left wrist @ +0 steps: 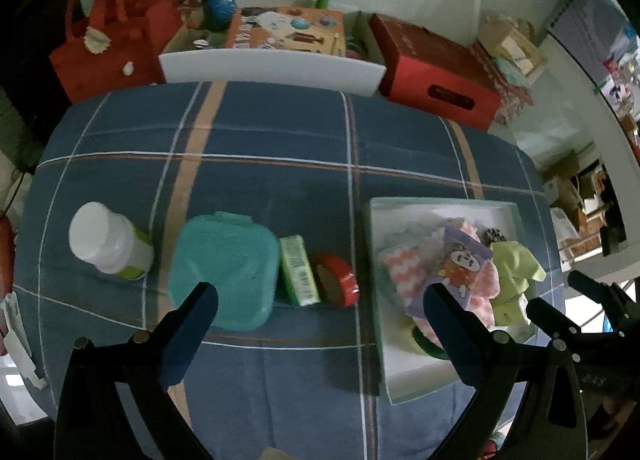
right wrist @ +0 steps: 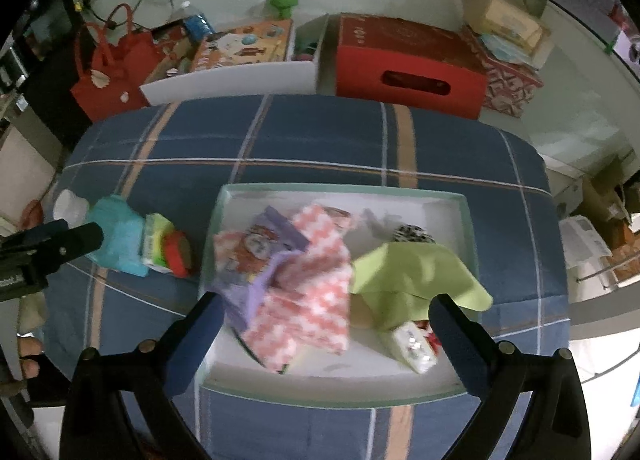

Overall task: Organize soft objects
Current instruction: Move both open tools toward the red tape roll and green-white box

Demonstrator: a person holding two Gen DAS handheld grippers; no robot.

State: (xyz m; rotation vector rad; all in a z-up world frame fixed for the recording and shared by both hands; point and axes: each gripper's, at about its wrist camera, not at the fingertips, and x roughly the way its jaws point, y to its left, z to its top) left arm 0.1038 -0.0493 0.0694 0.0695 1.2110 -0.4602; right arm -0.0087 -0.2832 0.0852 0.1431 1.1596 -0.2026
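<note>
Both grippers are hovering with jaws spread and holding nothing; the right gripper is framing the white tray, where the pink-checked cloth and green cloth are lying between its jaws, seemingly gathered as soft items; the left gripper is straddling the hard teal box; whatever is sitting under the cloths is being hidden.

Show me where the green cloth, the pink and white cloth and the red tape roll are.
green cloth (right wrist: 412,272): right wrist view, middle of its top fold.
pink and white cloth (right wrist: 316,280): right wrist view, centre of the zigzag pattern.
red tape roll (left wrist: 340,278): left wrist view, its red outer band.
</note>
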